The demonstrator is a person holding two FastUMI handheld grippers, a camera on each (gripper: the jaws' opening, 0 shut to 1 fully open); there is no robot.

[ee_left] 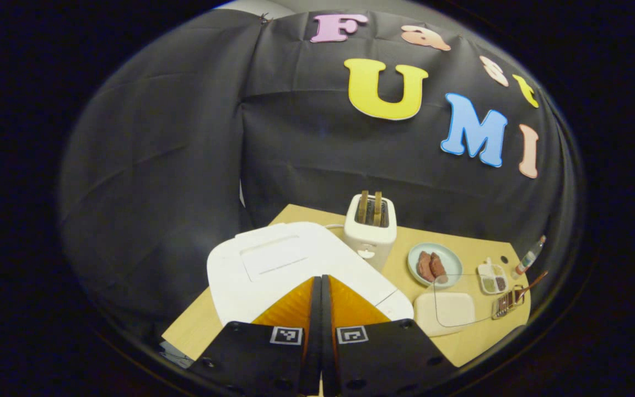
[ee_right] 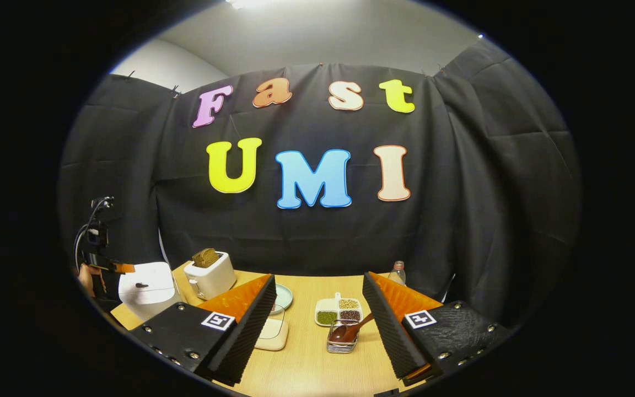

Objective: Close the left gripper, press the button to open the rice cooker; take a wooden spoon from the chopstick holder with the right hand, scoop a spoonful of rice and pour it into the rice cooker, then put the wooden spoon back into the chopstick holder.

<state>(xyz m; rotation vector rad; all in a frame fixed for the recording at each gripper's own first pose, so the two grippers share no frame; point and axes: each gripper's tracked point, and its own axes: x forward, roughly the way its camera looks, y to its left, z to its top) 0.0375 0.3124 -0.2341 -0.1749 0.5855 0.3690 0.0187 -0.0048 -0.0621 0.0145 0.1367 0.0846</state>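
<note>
Here the wooden spoon [ee_right: 352, 331] stands in the chopstick holder [ee_right: 342, 343], seemingly bowl-down; left tongs [ee_left: 321, 281] clenched, right tongs [ee_right: 317, 292] released.

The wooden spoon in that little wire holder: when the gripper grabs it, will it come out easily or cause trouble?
Probably easily. The wooden spoon looks rigid, so it should not bend between the fingers. Its handle leans out of the chopstick holder at a slant, loose rather than wedged. The holder looks small and light, though, so it might tip or slide on the table if the spoon catches.
</note>
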